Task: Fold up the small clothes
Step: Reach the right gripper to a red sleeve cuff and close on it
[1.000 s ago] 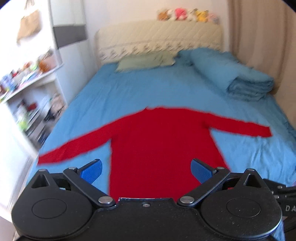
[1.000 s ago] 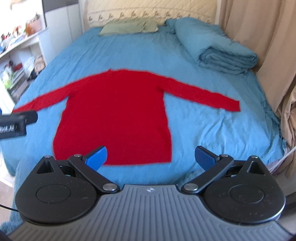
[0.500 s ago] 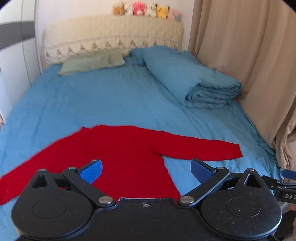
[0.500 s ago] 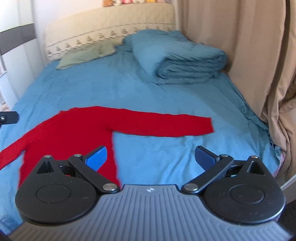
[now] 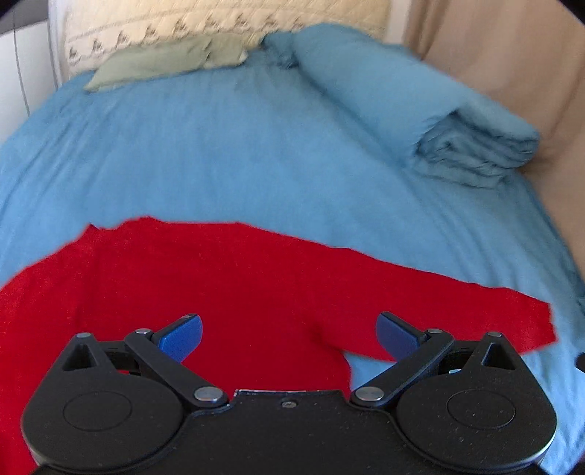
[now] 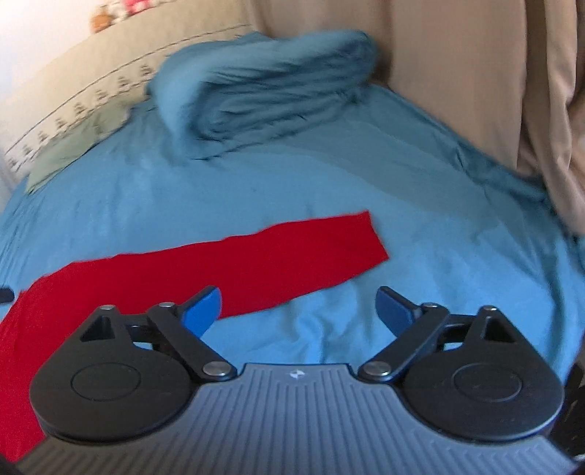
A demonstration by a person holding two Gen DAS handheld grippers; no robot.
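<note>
A red long-sleeved sweater lies flat on the blue bed sheet. My left gripper is open and empty, low over the sweater's right shoulder and armpit. The right sleeve stretches out to its cuff. In the right wrist view the same sleeve runs to its cuff. My right gripper is open and empty, just in front of the sleeve, over bare sheet.
A folded blue duvet lies at the far right of the bed, also in the right wrist view. A green pillow rests against the cream headboard. Beige curtains hang along the bed's right side.
Both grippers have swung right and dropped closer to the bed. The sweater's right sleeve now fills the near view; the shelves at left have left the frame. Both grippers stay open.
</note>
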